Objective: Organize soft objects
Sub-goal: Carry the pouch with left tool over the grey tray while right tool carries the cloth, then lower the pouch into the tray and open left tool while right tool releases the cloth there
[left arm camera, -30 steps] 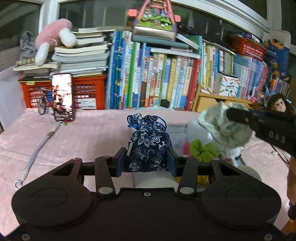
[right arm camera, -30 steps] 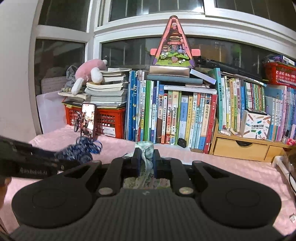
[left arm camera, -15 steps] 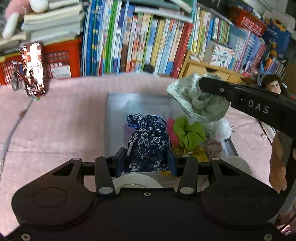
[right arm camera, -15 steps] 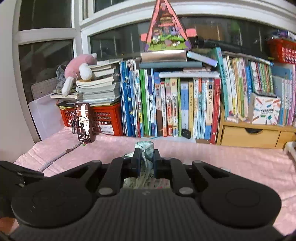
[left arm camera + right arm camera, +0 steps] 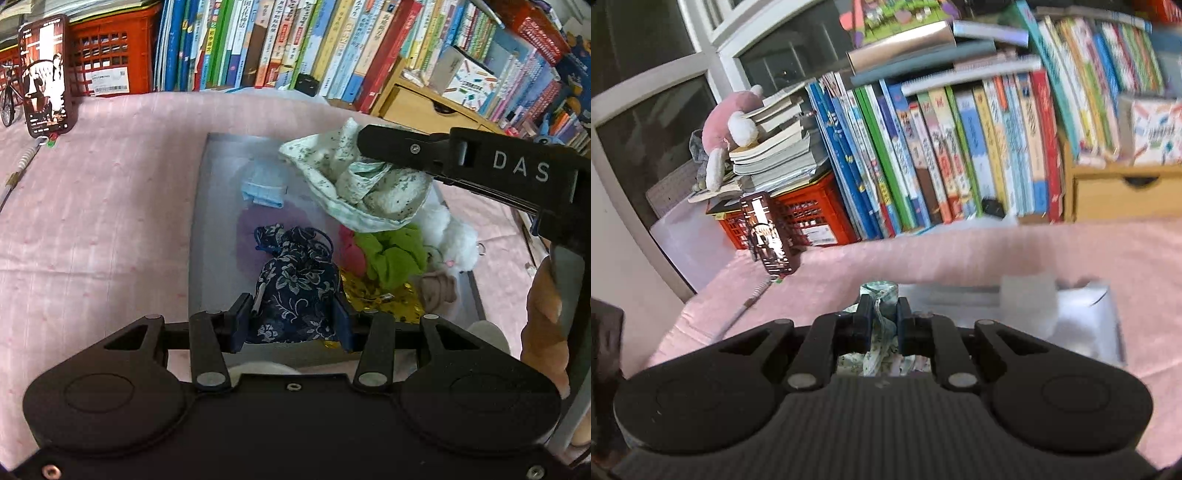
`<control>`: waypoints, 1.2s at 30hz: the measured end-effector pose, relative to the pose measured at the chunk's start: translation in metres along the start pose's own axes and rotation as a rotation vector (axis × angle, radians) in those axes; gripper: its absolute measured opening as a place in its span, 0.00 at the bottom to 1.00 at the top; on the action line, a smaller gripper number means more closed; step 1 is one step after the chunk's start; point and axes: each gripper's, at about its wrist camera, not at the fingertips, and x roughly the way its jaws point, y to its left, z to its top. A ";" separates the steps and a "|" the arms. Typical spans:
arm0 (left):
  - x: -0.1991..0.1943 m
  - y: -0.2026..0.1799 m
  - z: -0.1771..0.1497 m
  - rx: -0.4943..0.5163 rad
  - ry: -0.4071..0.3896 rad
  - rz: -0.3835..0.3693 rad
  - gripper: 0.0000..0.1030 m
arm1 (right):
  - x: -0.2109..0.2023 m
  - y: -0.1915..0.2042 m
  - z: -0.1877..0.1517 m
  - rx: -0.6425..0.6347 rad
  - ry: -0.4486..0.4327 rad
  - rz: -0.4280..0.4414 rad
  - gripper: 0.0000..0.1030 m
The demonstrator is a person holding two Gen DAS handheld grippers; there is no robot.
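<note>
My left gripper (image 5: 293, 321) is shut on a navy floral drawstring pouch (image 5: 295, 280) and holds it over the near part of a clear plastic bin (image 5: 207, 206). My right gripper (image 5: 879, 314) is shut on a pale green floral cloth hat (image 5: 881, 295); in the left wrist view that hat (image 5: 354, 184) hangs over the bin's far right. In the bin lie a light blue face mask (image 5: 264, 186), a green scrunchie (image 5: 391, 254), a pink item (image 5: 351, 251), a white fluffy toy (image 5: 450, 232) and gold sequin fabric (image 5: 373, 295).
The bin sits on a pink tablecloth (image 5: 103, 221). A phone (image 5: 46, 75) stands at the back left before a red crate (image 5: 110, 59). A row of books (image 5: 295, 44) and a wooden drawer unit (image 5: 424, 107) line the back. A pink plush (image 5: 727, 129) rests on stacked books.
Both grippers have tilted down and moved over the bin. The pouch and the hat have come lower, towards the bin's contents. Both grips are unchanged.
</note>
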 end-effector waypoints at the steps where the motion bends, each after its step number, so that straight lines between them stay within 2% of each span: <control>1: 0.002 0.001 0.001 -0.002 0.003 0.006 0.42 | 0.005 -0.001 0.000 0.012 0.011 0.005 0.17; 16: 0.023 0.008 0.010 -0.018 0.026 0.042 0.42 | 0.043 -0.016 -0.003 0.040 0.097 -0.071 0.17; 23: 0.031 0.012 0.015 -0.033 0.037 0.054 0.42 | 0.054 -0.025 -0.008 0.015 0.152 -0.162 0.17; 36: 0.044 0.016 0.023 -0.062 0.063 0.054 0.43 | 0.069 -0.021 -0.014 -0.044 0.232 -0.185 0.22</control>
